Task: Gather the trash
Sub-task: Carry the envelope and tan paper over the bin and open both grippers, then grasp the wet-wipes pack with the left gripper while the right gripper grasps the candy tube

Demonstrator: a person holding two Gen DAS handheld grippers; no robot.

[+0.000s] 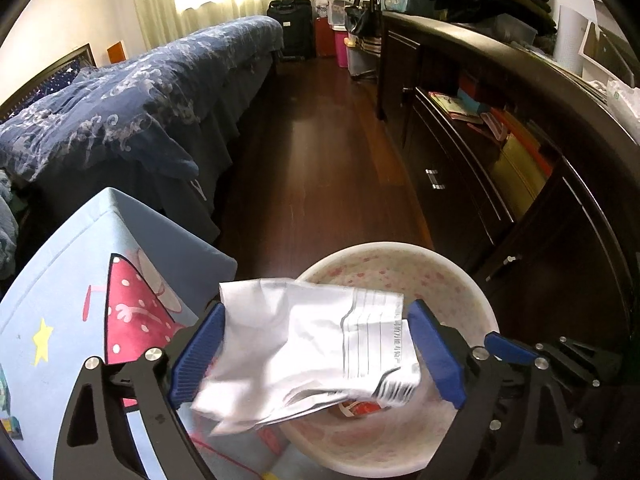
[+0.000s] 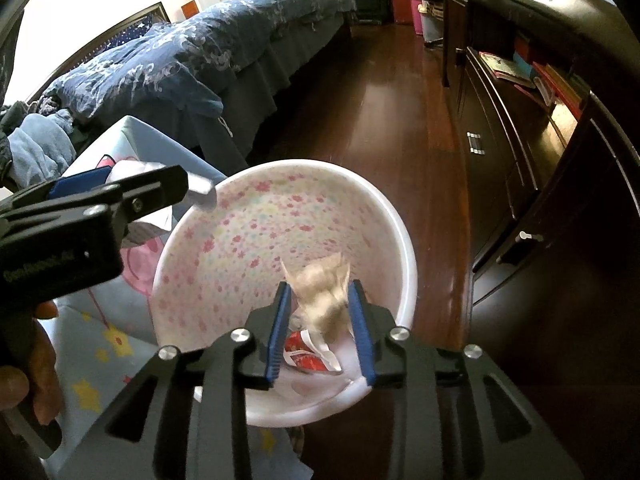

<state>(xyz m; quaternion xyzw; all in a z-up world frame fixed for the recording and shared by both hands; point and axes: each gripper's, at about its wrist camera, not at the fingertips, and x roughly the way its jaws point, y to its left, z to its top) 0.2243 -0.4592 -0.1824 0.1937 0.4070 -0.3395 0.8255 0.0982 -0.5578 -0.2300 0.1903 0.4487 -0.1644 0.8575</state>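
From my left wrist view, my left gripper (image 1: 316, 354) stands spread wide above the white round plastic bin with a pink flower print (image 1: 476, 304). A crumpled white plastic wrapper with black printed lines (image 1: 308, 348) lies between my blue pads; it touches the left pad, but I cannot tell whether the right pad touches it, and it looks blurred and loose. Deep in the bin sits a red and white snack wrapper (image 1: 360, 408). To the left is a light blue table with a pink mushroom picture and yellow stars (image 1: 60, 300).

From my right wrist view, my right gripper (image 2: 320, 320) is partly parted over the same bin (image 2: 404, 248). A blurred beige tuft of crumpled tissue (image 2: 322, 292) sits between the pads, barely touching them, not squeezed. Below it lies the red and white wrapper (image 2: 304, 354). My left gripper (image 2: 160, 184) shows at the left, over the bin's rim.
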